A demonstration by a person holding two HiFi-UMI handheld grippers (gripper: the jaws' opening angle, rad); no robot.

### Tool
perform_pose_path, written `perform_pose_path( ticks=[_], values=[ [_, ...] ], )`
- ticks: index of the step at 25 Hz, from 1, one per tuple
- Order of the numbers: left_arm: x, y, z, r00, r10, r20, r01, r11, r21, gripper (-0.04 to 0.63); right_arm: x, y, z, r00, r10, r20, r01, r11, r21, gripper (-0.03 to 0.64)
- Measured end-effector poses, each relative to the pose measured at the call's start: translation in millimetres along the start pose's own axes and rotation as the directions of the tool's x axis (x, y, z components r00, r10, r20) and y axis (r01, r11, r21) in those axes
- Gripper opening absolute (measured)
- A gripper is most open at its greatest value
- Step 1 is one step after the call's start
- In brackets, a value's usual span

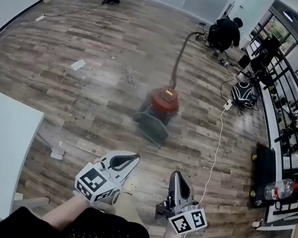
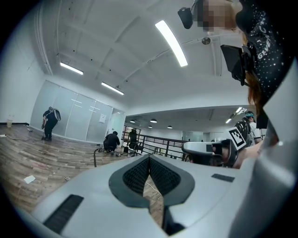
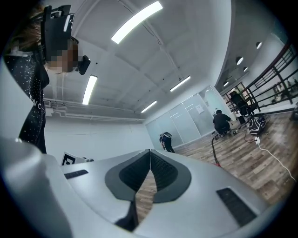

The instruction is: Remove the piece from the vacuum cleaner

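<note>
left gripper (image 1: 128, 161) is held low at the lower left of the head view, and its jaws are seen pressed together with nothing caught between them. the red vacuum cleaner (image 1: 162, 102) is found ahead on the wooden floor (image 1: 84, 98), well apart from both tools and roughly between the two lines along which they are pointed. a grey piece (image 1: 151, 126) is seen at the near side of the canister, turned toward the person; it is blurred, so it may be a floor head or a base plate. the hose (image 1: 180, 58) is run away from the person, so the machine's long axis is laid straight ahead. right gripper (image 1: 176, 178) is likewise closed and empty, held level beside the left one. a white cable (image 1: 218, 139) is trailed along the floor further right. neither tool is judged clearly nearer, and the piece can only be reached once both are carried forward and the jaws are opened.
</note>
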State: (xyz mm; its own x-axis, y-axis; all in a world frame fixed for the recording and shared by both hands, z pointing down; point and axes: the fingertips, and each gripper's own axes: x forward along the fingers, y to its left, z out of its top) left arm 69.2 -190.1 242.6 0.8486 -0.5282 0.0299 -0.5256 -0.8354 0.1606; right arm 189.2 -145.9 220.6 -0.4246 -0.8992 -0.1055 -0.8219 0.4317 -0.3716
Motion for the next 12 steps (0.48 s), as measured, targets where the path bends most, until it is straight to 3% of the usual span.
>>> perform_pose_path(
  ticks=[6,9,12],
  values=[
    [80.2,37.6,17.7,0.999,-0.04,0.017,0.04,0.999,0.023,0.009,51.7,-84.7,23.0,1.0,-0.012,0.007,0.012,1.0,0.018,0.012],
    [113.1,57.7,25.1,0.995,-0.088,0.041,0.088,0.996,0.008,0.009,73.5,-116.6,36.1,1.0,-0.015,0.014,0.014,1.0,0.02,0.012],
    [144.3,85.5,33.3,0.994,-0.09,0.068,0.09,0.996,-0.001,0.009,94.0,-149.2,42.2,1.0,-0.007,-0.007,0.007,1.0,0.015,0.012]
  ],
)
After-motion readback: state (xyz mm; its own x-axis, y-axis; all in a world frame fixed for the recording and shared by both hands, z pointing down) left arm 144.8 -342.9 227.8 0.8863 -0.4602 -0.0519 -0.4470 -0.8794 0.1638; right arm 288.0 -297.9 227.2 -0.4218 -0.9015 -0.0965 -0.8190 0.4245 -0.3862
